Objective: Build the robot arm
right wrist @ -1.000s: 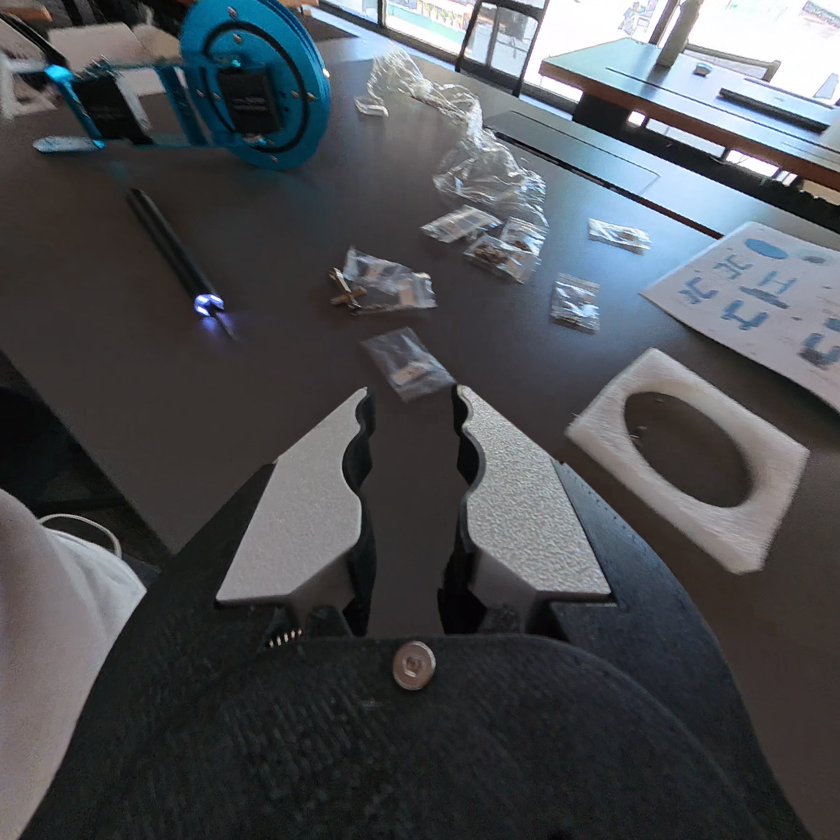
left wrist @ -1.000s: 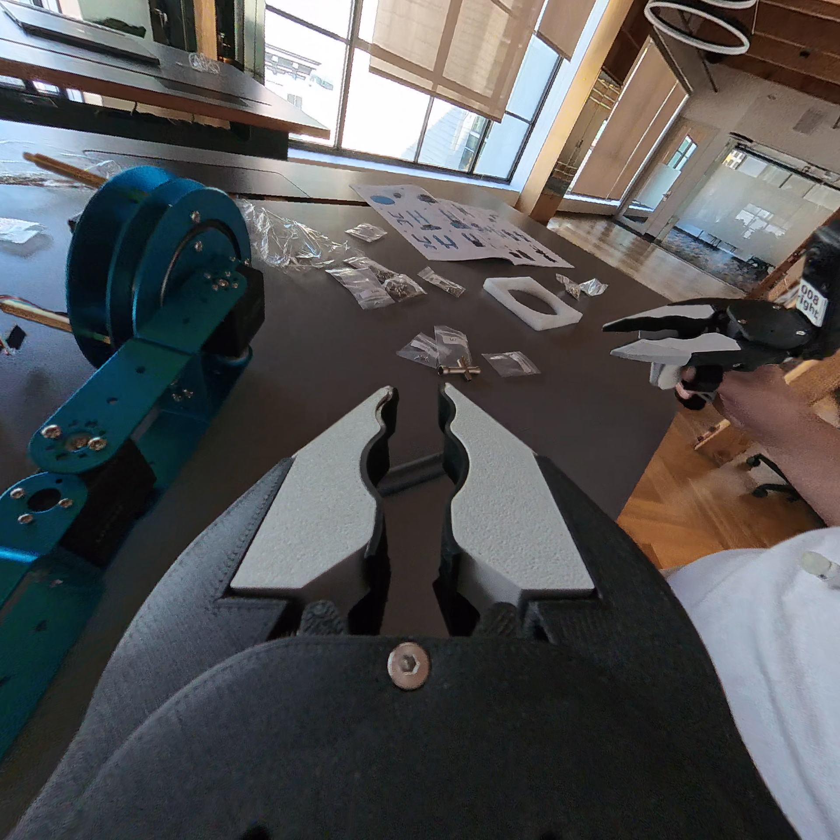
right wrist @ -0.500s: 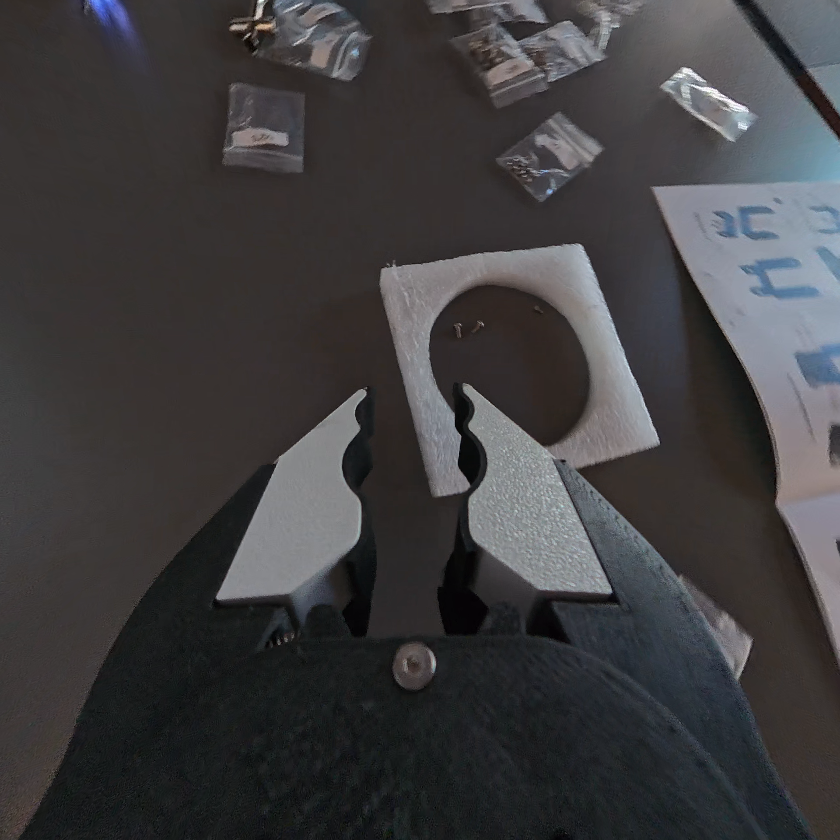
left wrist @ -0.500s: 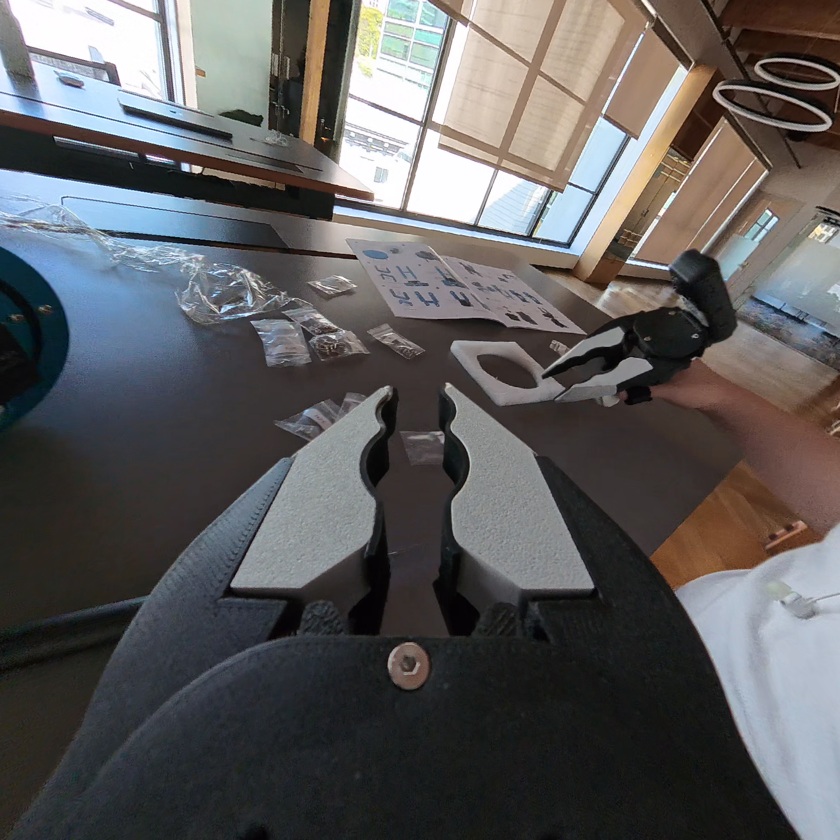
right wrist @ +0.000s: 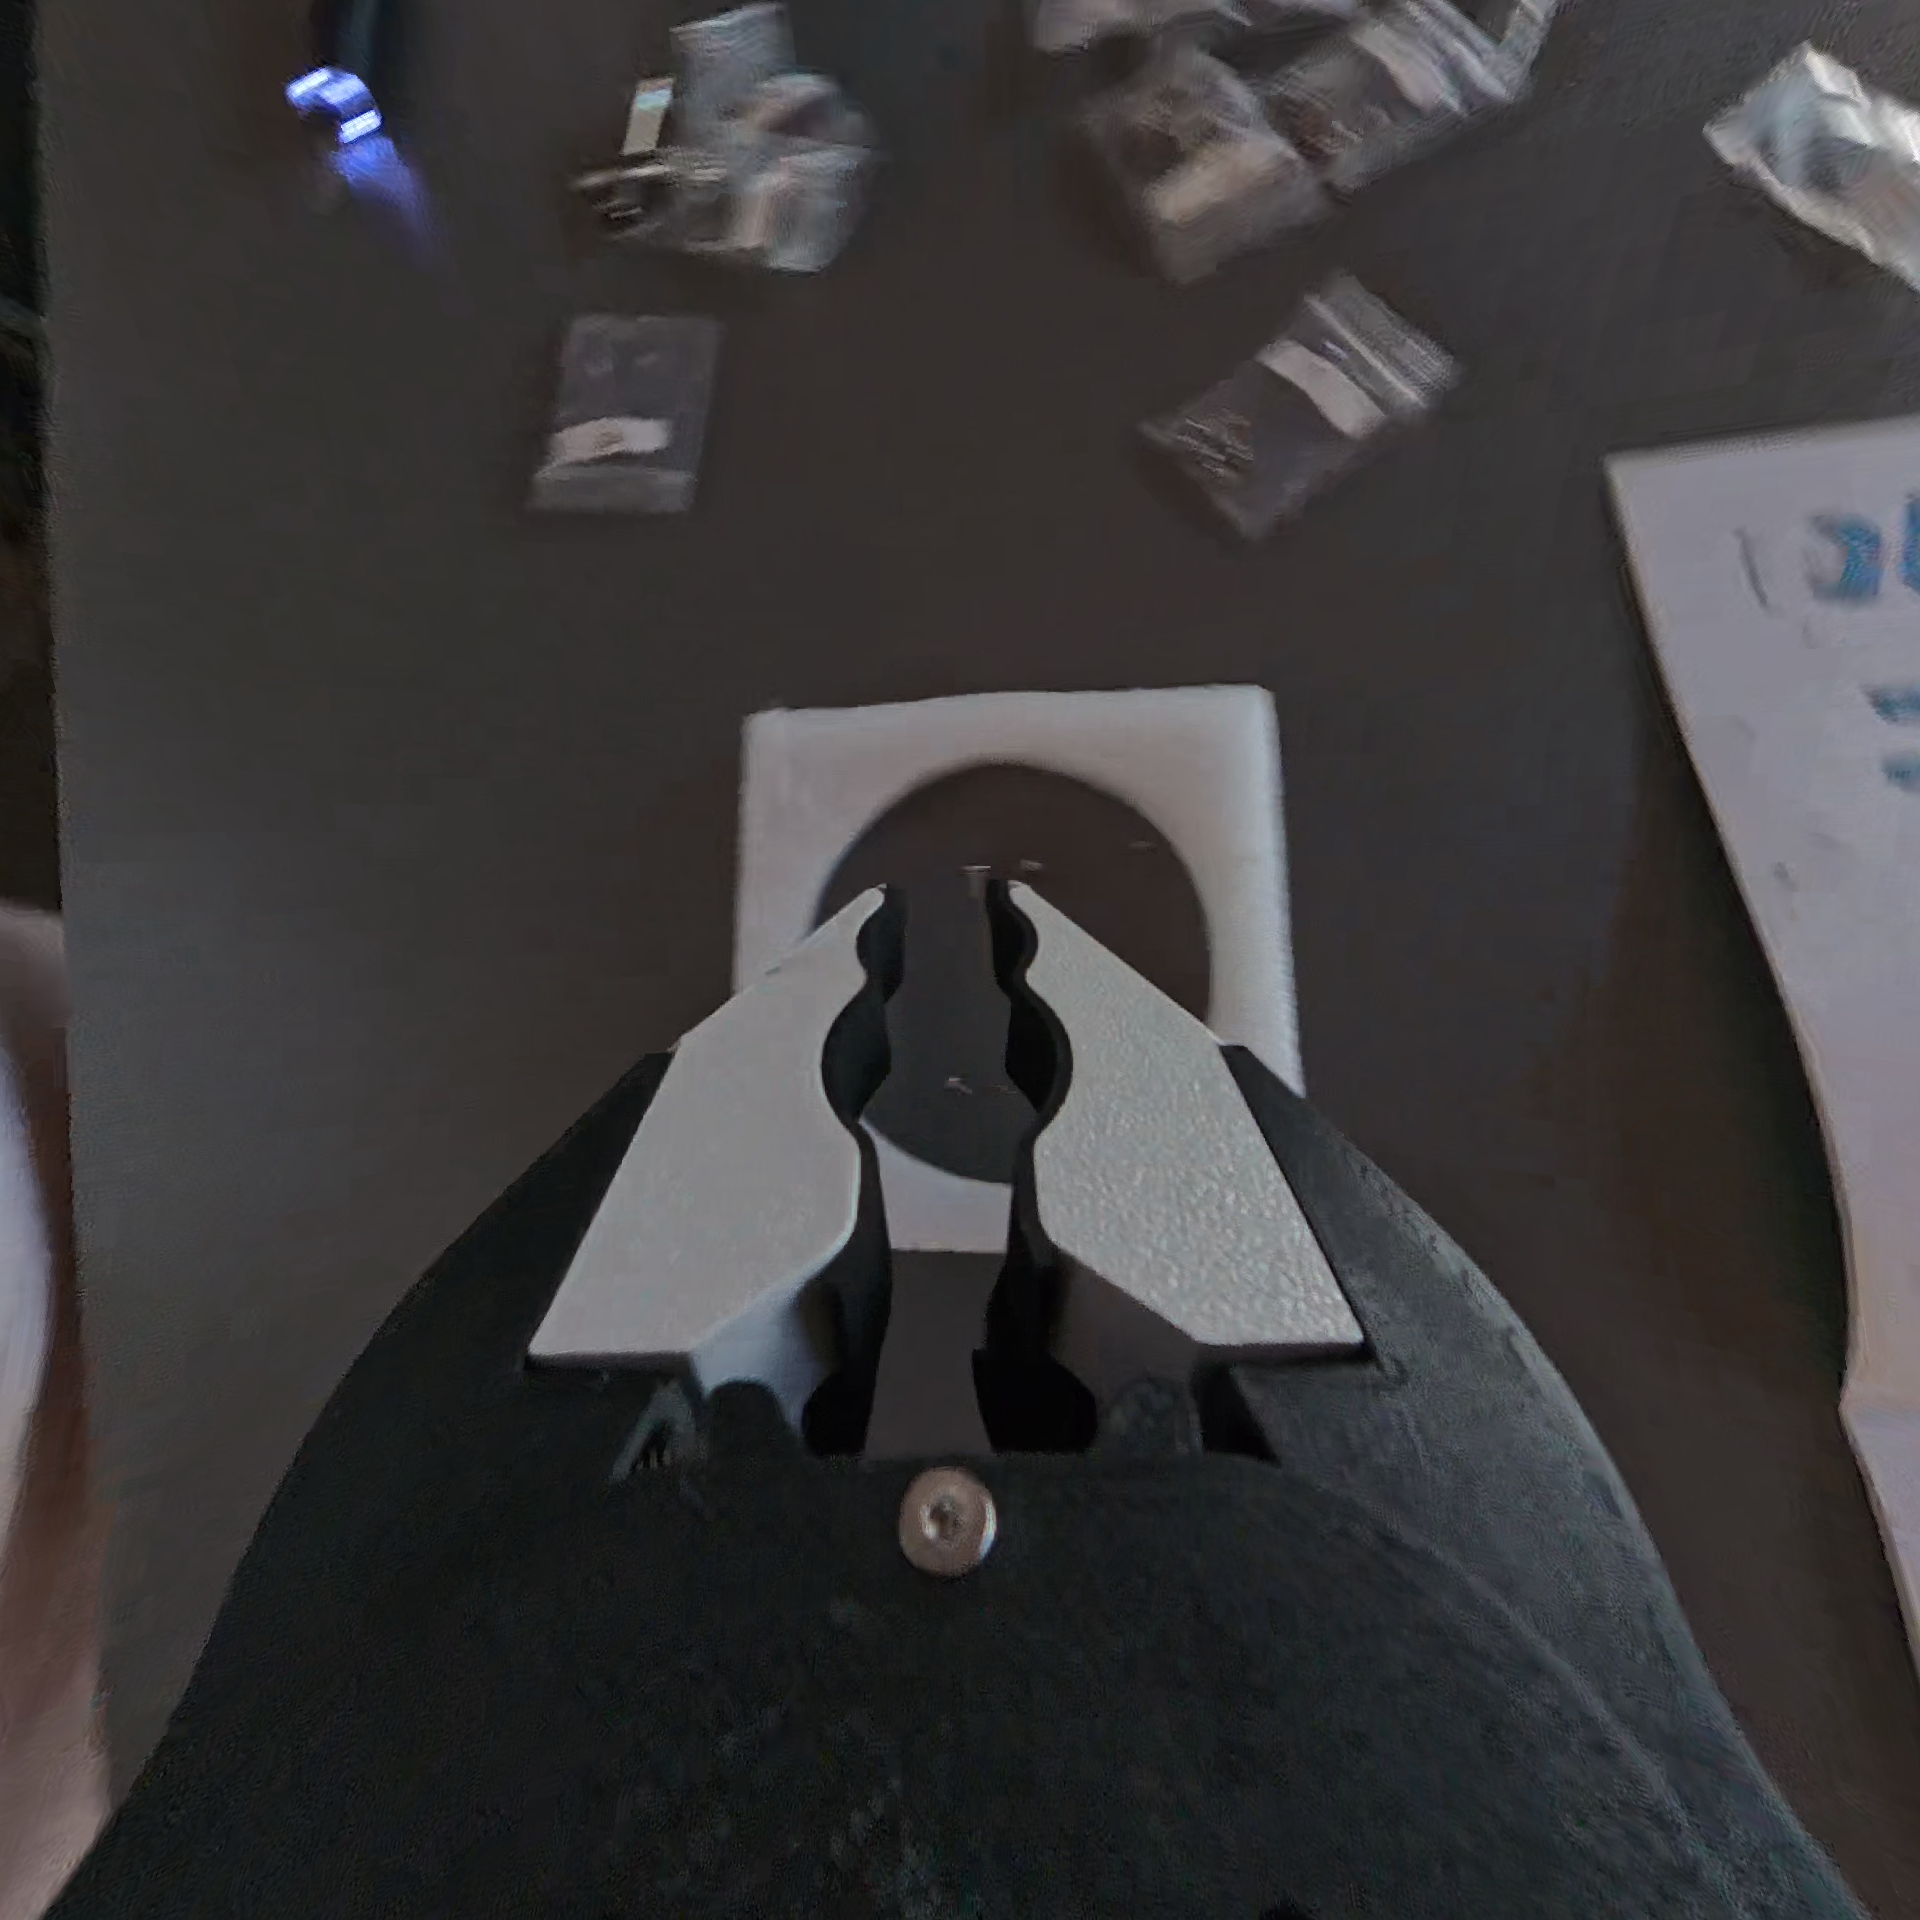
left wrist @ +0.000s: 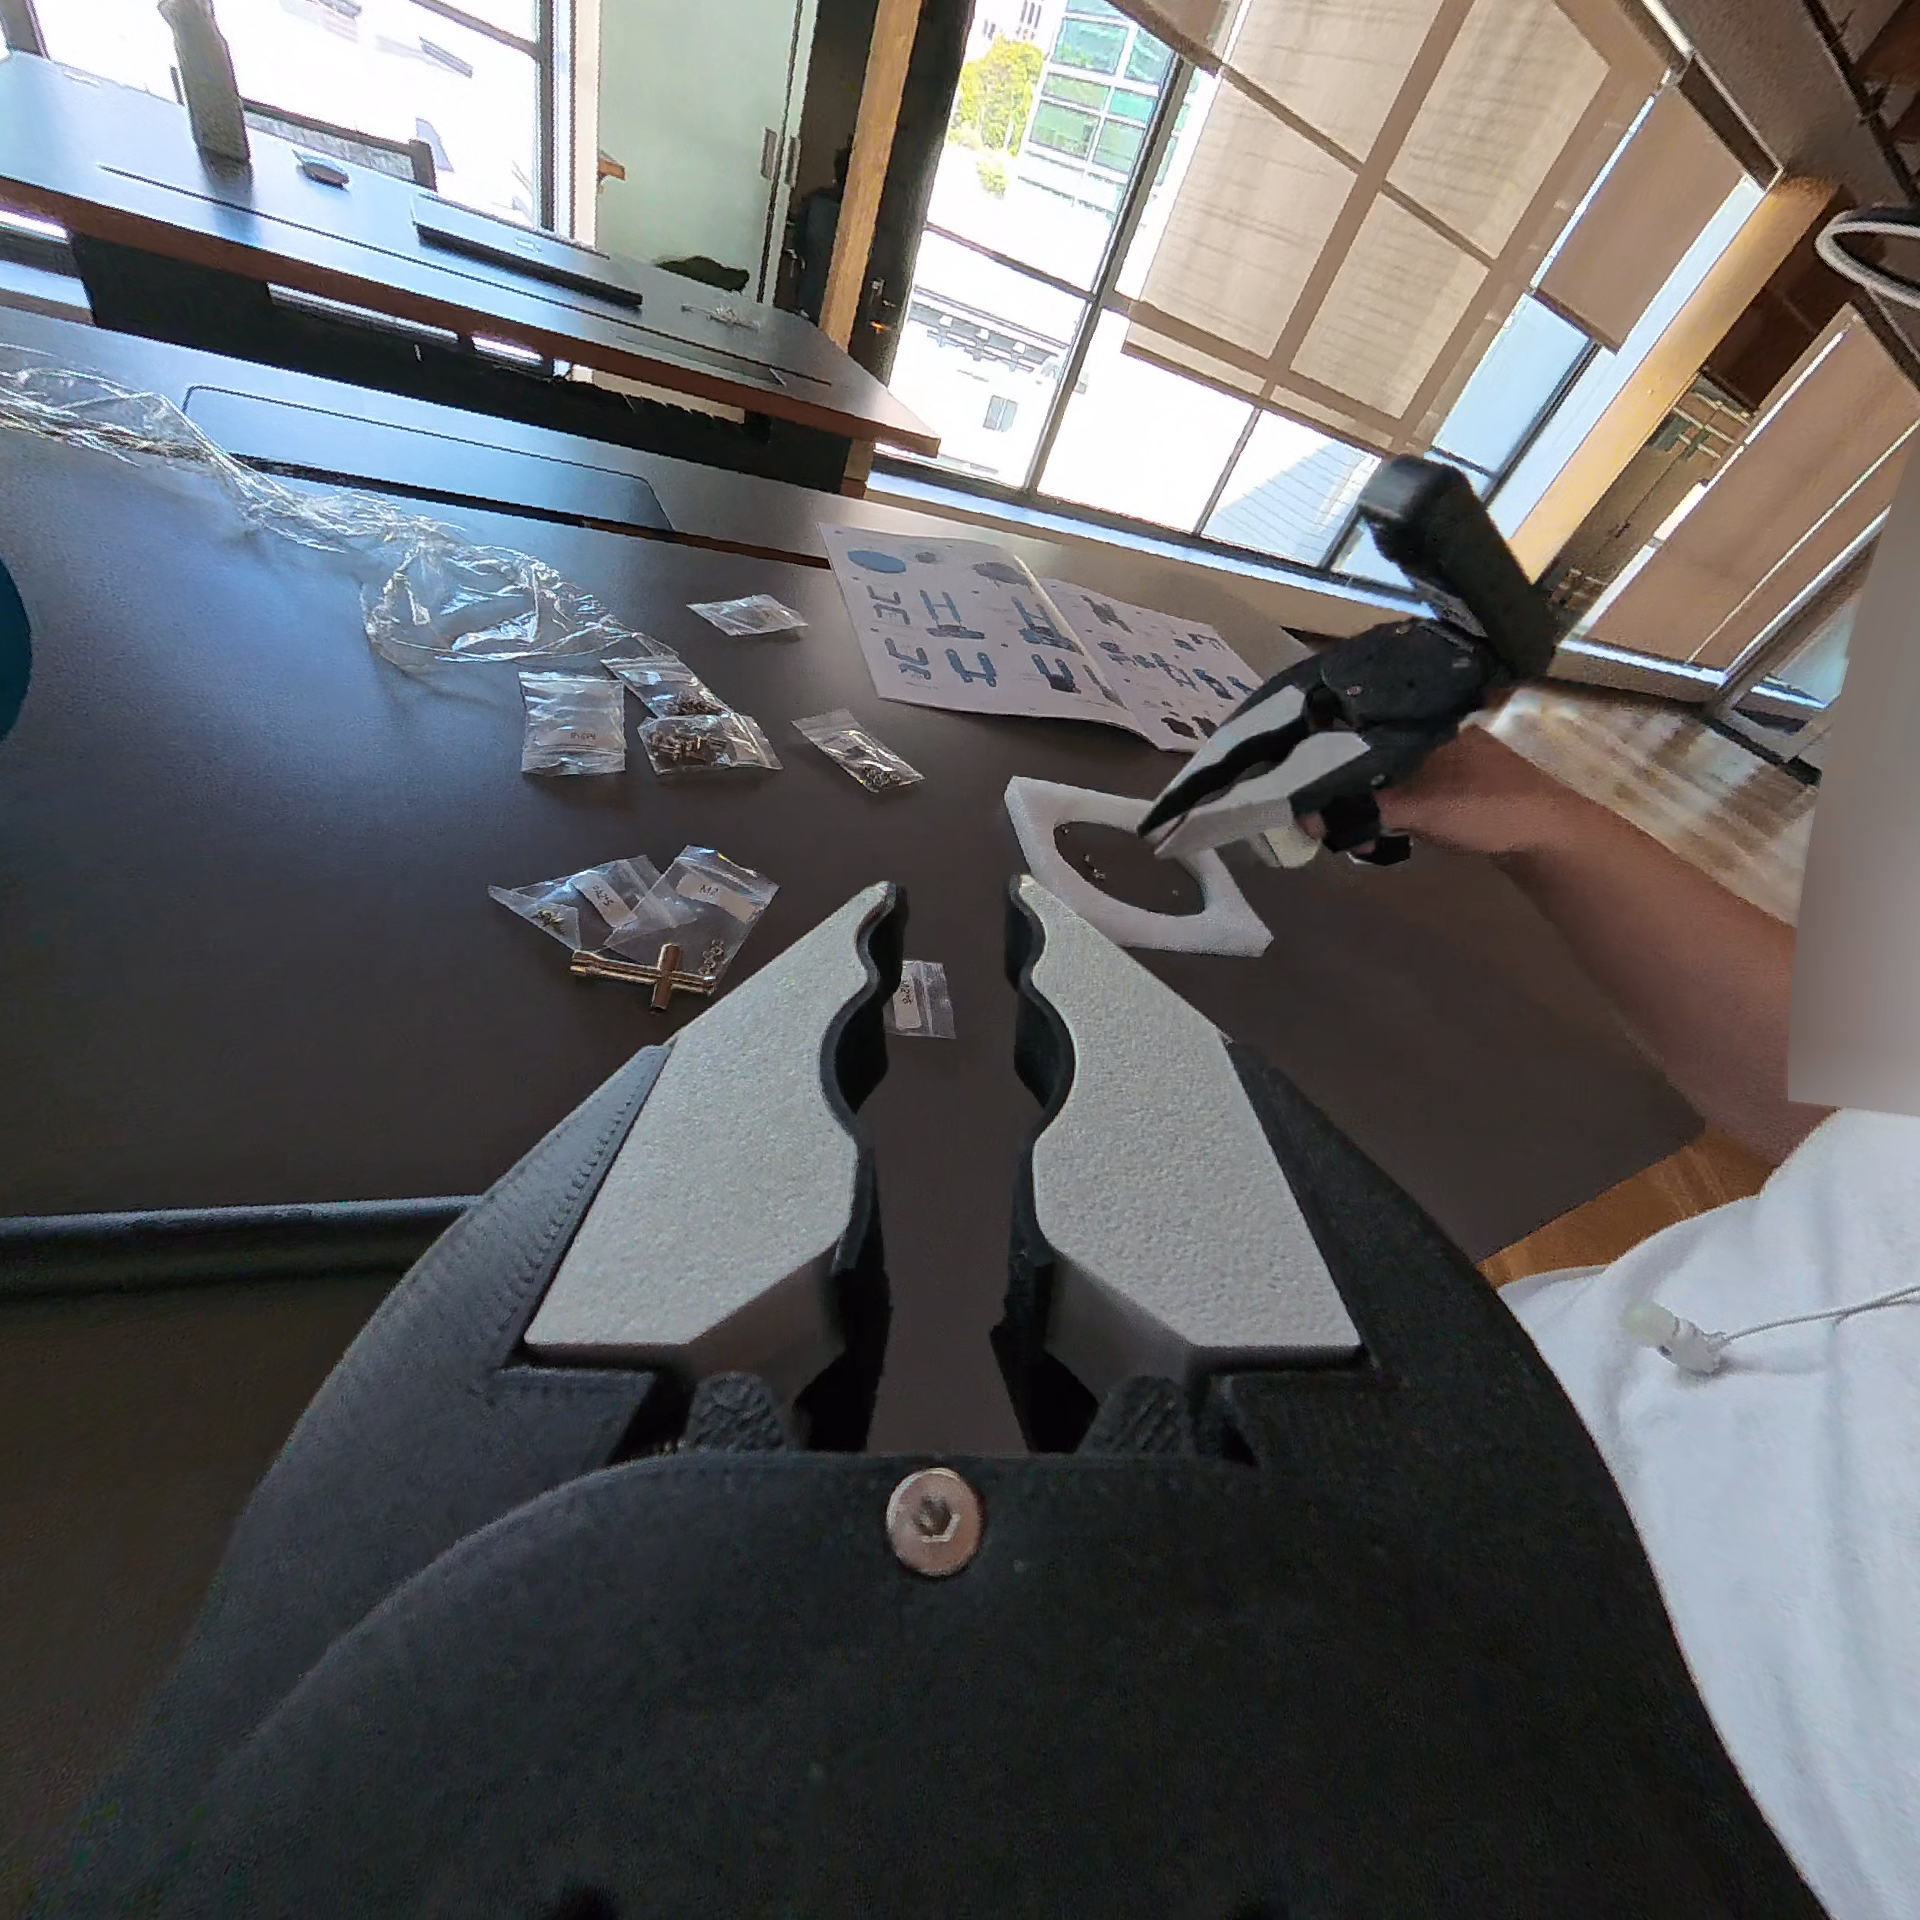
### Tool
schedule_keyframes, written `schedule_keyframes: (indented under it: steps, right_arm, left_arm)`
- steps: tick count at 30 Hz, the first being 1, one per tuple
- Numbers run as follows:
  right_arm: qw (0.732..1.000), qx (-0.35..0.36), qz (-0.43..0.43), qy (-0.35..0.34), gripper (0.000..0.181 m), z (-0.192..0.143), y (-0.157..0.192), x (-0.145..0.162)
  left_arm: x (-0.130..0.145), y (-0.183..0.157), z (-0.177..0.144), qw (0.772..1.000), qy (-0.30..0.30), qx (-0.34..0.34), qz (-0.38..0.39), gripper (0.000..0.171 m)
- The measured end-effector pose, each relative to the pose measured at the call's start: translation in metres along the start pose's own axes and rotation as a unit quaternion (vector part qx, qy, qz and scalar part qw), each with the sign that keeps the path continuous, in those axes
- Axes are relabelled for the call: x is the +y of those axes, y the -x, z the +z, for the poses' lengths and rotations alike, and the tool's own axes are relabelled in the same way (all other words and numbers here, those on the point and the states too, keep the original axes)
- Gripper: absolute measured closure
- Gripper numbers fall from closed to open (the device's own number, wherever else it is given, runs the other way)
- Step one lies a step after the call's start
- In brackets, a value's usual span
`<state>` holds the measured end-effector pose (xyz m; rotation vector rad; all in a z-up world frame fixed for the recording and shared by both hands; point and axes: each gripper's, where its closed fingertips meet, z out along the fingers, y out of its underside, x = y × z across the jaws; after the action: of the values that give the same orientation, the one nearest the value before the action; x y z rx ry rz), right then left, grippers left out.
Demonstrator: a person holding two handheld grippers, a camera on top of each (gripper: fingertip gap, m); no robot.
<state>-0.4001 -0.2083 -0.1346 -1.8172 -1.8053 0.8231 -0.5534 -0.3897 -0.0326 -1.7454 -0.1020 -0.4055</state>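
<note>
My right gripper points down over a white foam square with a round hole. Its tips hang above the hole, where a few tiny screws lie on the dark table. Its jaws stand a narrow gap apart with nothing clearly held; the view is blurred. The left wrist view shows it over the same foam. My left gripper is slightly open and empty, above the table's near edge, with a small clear bag just beyond its tips.
Several small clear bags of hardware and a metal cross key lie left of the foam. A printed sheet lies behind it, crumpled clear wrap at the far left. A blue light glows at the right view's upper left. To the white foam square: right tips about 4 cm, left tips about 25 cm.
My right gripper moved forward and down over the foam's hole, and its jaws narrowed. My left gripper swung further right, away from the blue assembly, its gap unchanged.
</note>
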Motion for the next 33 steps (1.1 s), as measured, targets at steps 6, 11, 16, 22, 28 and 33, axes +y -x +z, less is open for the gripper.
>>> schedule_keyframes:
  steps: [6, 11, 16, 22, 28, 33]
  right_arm:
    - [0.994, 0.007, 0.086, 0.071, 0.166, 0.012, -0.014, 0.003]
    - [0.99, 0.039, 0.103, 0.083, 0.165, 0.021, -0.018, -0.001]
    - [0.984, 0.06, 0.121, 0.112, 0.165, 0.022, -0.022, 0.001]
    - [0.98, 0.083, 0.12, 0.138, 0.165, 0.025, -0.021, 0.006]
    - [0.976, 0.105, 0.104, 0.16, 0.171, 0.028, -0.022, 0.014]
    - [0.979, 0.094, 0.102, 0.152, 0.178, 0.027, -0.021, 0.015]
  left_arm:
    - [0.009, -0.002, -0.001, 1.0, -0.013, -0.007, -0.018, 0.154]
    - [0.013, -0.001, 0.002, 1.0, -0.008, -0.002, -0.022, 0.153]
    - [0.015, 0.002, -0.001, 1.0, -0.01, -0.012, -0.02, 0.153]
    - [0.017, 0.007, -0.007, 0.999, -0.019, -0.015, -0.031, 0.153]
    - [0.017, 0.01, -0.012, 0.999, -0.028, -0.016, -0.037, 0.153]
    - [0.018, 0.012, -0.014, 0.999, -0.029, -0.014, -0.039, 0.154]
